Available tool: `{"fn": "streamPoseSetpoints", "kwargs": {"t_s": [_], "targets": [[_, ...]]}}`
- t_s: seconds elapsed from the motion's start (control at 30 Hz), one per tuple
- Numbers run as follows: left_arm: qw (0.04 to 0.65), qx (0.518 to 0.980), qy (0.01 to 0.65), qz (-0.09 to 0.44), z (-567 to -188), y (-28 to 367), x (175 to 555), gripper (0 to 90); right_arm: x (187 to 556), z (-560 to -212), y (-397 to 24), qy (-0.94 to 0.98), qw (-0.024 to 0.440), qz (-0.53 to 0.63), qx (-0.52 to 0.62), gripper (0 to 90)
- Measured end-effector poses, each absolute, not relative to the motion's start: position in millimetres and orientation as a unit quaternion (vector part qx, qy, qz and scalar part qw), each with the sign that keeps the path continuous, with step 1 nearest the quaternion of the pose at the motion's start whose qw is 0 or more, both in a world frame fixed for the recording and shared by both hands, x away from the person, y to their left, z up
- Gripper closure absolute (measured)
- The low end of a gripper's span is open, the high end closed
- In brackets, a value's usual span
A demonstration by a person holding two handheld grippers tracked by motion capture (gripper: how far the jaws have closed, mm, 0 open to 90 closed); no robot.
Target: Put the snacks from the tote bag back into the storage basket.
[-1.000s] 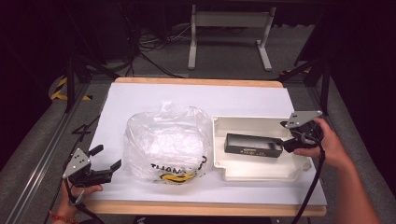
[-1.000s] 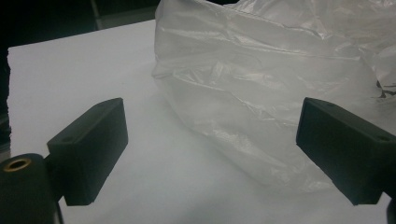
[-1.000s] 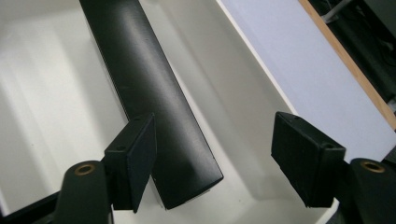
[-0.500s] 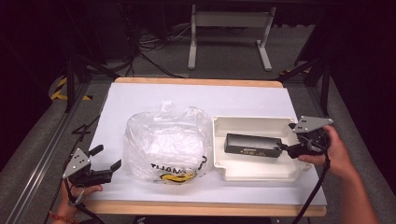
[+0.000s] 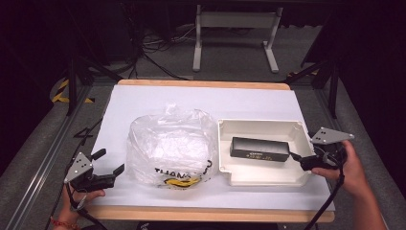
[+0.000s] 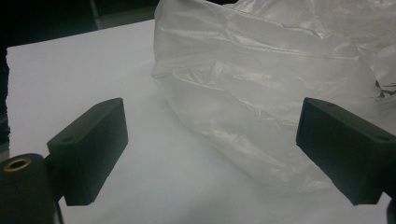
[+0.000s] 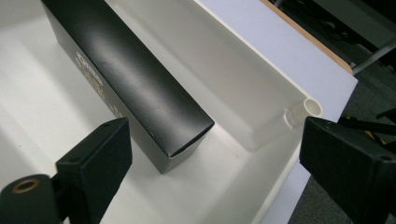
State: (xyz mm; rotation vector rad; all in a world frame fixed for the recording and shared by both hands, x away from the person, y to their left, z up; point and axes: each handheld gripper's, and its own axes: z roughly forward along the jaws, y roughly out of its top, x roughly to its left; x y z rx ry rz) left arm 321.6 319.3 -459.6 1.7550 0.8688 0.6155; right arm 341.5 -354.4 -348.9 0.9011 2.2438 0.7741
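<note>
A white worktop (image 5: 143, 103) holds two things side by side. At its middle lies a crumpled clear plastic bag (image 5: 170, 146) with black and yellow print along its near edge. Just to its right, touching or nearly so, sits a shallow white tray (image 5: 225, 129). A long black box (image 5: 260, 149) lies flat inside the tray, running left to right, with small gold lettering on its side.

The left gripper (image 5: 109, 163) is held at the worktop's near left corner, near the bag but apart from it. Its jaws are spread wide with nothing between them, and point toward the bag (image 6: 261, 93).

The right gripper (image 5: 298, 158) is held at the tray's right wall, pointing left at the box's right end. Its jaws are also spread wide; the box end (image 7: 140, 98) lies ahead between them, untouched, and the tray's corner (image 7: 261, 135) shows beyond it.
</note>
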Motion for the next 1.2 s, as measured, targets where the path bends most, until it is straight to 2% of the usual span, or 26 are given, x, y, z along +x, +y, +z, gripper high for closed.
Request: {"fn": "streamPoseSetpoints", "kwargs": {"t_s": [0.43,1.2], "targets": [[0.518,0.731,0.363,0.257,-459.6,319.3,321.5,9.9,321.3,-369.0,-371.0,0.817,0.310,0.310,0.376,7.6],[0.520,0.731,0.364,0.251,-459.4,320.5,321.6,9.9,298.3,-410.2,-376.7,0.781,0.326,0.346,0.405,5.3]]}}
